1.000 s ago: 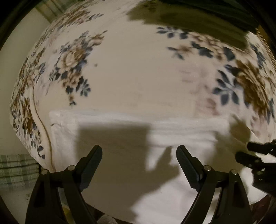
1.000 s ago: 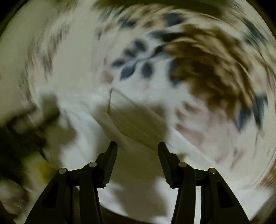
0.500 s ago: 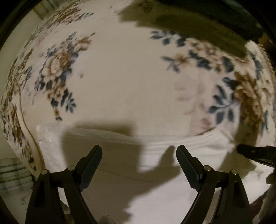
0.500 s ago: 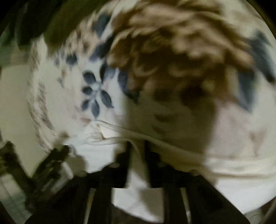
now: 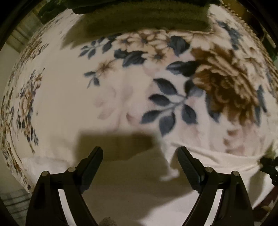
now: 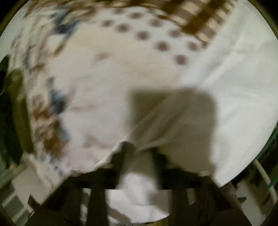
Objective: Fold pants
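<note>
The white pants (image 5: 135, 187) lie flat on a floral blanket (image 5: 69, 97), their edge crossing just ahead of my left gripper (image 5: 139, 156). The left gripper is open and empty, hovering over the cloth. In the blurred right wrist view, my right gripper (image 6: 139, 153) is shut on a fold of the white pants (image 6: 225, 104), which stretch up and right from its fingers. The right gripper's tip also shows at the right edge of the left wrist view (image 5: 268, 166), on the pants' edge.
The blanket has blue leaves and a large brown flower (image 5: 225, 87). A dark green cloth (image 5: 139, 10) lies at the far edge. The blanket's left border (image 5: 12, 156) drops off toward a striped floor.
The right gripper has closed on the pants' edge and swung sharply, its view turning. The left gripper stays open and has moved forward and right over the pants.
</note>
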Demonstrator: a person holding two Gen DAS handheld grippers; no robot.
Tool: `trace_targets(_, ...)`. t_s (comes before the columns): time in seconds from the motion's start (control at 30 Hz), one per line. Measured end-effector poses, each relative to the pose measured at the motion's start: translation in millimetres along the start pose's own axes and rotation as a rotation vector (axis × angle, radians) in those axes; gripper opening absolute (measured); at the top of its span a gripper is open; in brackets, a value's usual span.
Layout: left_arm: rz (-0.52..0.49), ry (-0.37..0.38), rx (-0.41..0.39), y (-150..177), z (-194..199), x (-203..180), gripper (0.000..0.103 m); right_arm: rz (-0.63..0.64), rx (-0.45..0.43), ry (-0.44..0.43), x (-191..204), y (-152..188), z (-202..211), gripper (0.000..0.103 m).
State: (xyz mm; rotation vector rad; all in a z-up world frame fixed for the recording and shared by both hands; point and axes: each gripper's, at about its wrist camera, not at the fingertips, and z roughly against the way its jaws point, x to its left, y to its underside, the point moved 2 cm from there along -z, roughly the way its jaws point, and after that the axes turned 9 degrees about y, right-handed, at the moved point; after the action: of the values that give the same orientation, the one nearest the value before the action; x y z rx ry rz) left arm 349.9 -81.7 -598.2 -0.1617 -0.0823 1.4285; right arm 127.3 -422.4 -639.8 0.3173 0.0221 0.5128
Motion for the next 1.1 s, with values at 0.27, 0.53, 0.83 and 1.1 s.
trace_targets(0.27,0.014,-0.007,0.000,-4,-17,14,0.090,-0.036,-0.097,-0.104,-15,7,31,0.007)
trace_targets(0.53,0.035,0.001,-0.023,-9,17,9,0.090,0.096,-0.030,-0.200,-41,-17,32,0.082)
trace_targets(0.83,-0.037,0.156,0.017,42,54,-77,0.090,0.003,-0.342,-0.046,-256,-19,133,0.080)
trace_targets(1.1,-0.186,0.173,0.097,78,10,-198,0.090,-0.213,-0.300,-0.138,-376,-91,103,0.054)
